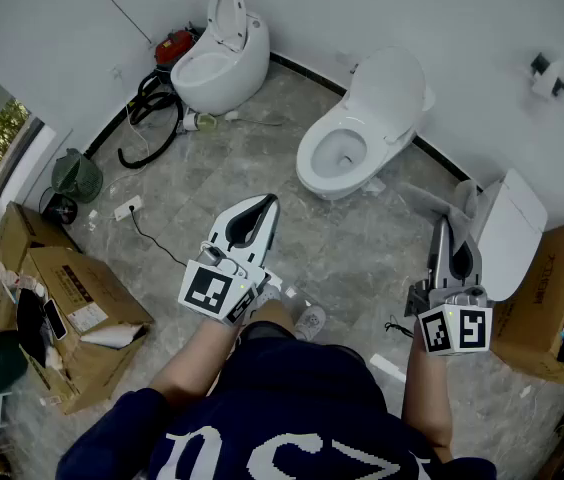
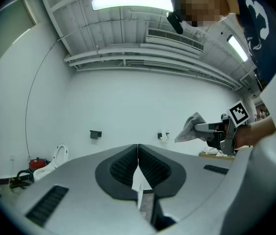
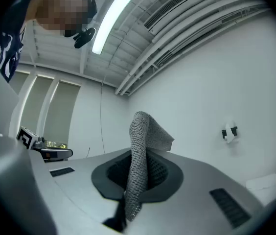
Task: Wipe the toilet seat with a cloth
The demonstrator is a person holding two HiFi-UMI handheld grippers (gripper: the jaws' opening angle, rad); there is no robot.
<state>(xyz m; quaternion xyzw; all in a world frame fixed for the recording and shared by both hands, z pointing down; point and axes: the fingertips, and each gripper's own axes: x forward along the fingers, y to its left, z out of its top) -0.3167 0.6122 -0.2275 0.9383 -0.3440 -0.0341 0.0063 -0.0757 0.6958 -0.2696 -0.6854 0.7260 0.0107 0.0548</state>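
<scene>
Right gripper clamps a grey, coarse-knit cloth, folded and standing upright; left gripper is closed, apparently empty.

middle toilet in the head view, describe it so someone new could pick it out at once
Follow the white back wall down to the grey floor. Standing against it near the middle is the white toilet, lid raised, oval bowl open. Unlike the rounder toilet in the left corner, it has no black hoses beside it.
</scene>
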